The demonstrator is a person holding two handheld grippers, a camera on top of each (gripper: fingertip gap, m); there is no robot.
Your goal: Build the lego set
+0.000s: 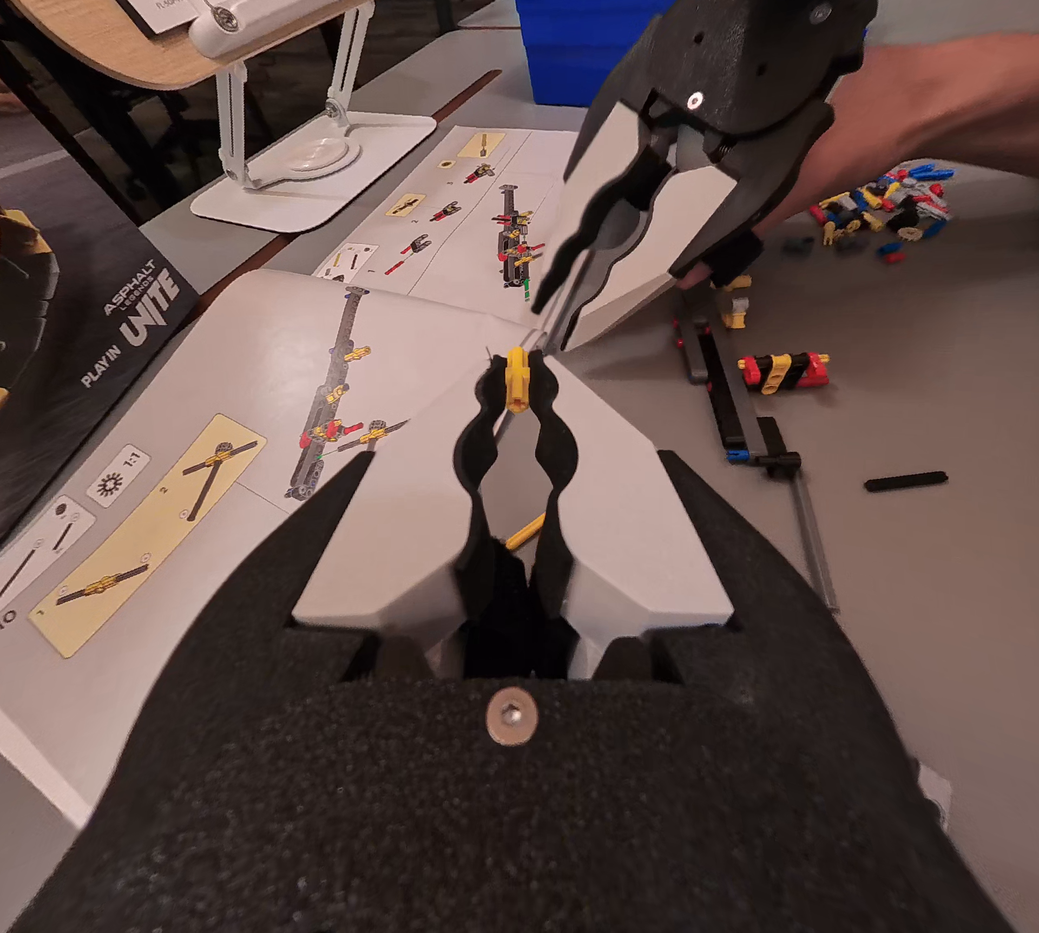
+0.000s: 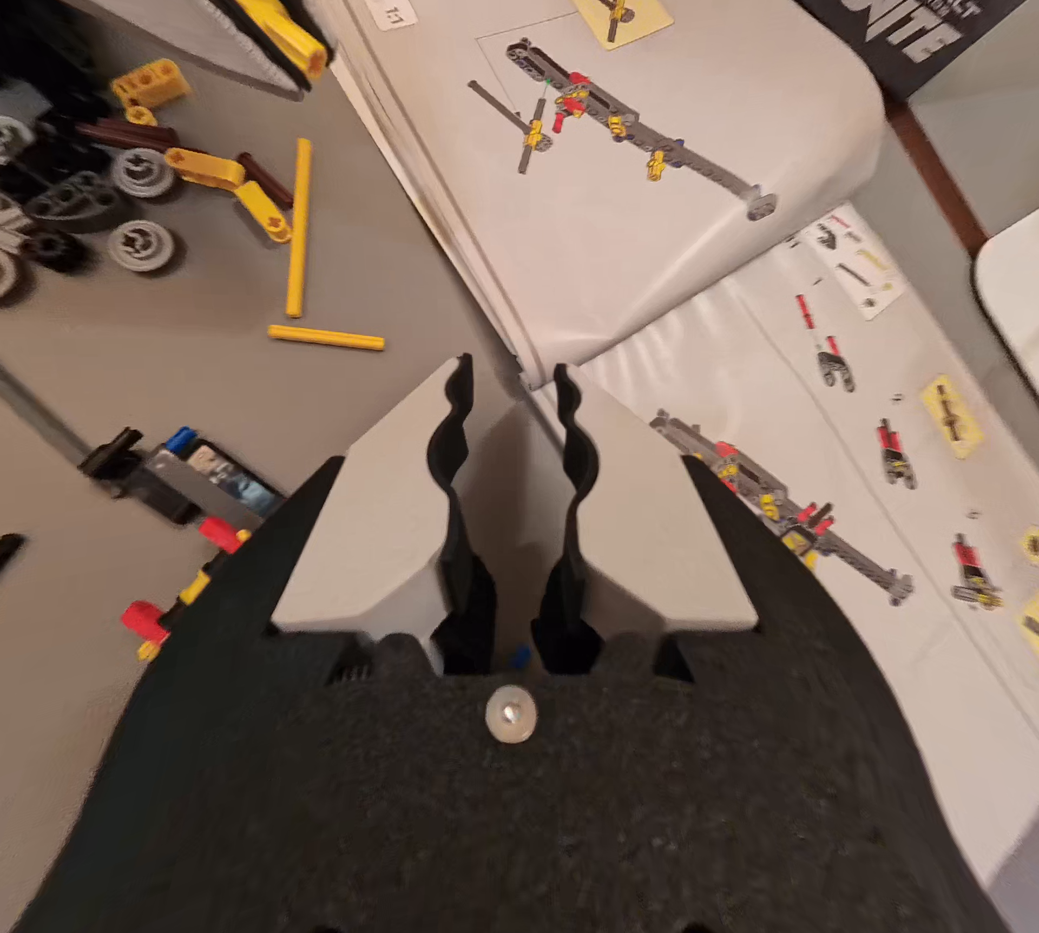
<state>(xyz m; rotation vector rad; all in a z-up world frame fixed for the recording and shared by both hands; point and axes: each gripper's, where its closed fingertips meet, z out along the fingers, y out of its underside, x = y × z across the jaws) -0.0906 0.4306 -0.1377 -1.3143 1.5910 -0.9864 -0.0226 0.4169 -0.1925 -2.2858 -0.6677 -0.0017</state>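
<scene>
My left gripper is shut on a small yellow connector, held just above the edge of the open instruction booklet. It shows at the upper left of the right wrist view, with the connector sticking out past its tips. My right gripper is open and empty over the booklet's edge. In the left wrist view the right gripper points down close behind the connector. A long grey-and-black beam assembly lies on the table to the right.
A red, yellow and black sub-assembly, a black axle and a pile of loose pieces lie right. Two yellow axles, yellow parts and grey wheels lie left. A blue bin and a document stand stand behind. The black axle is about equally far from each gripper, around 15 cm.
</scene>
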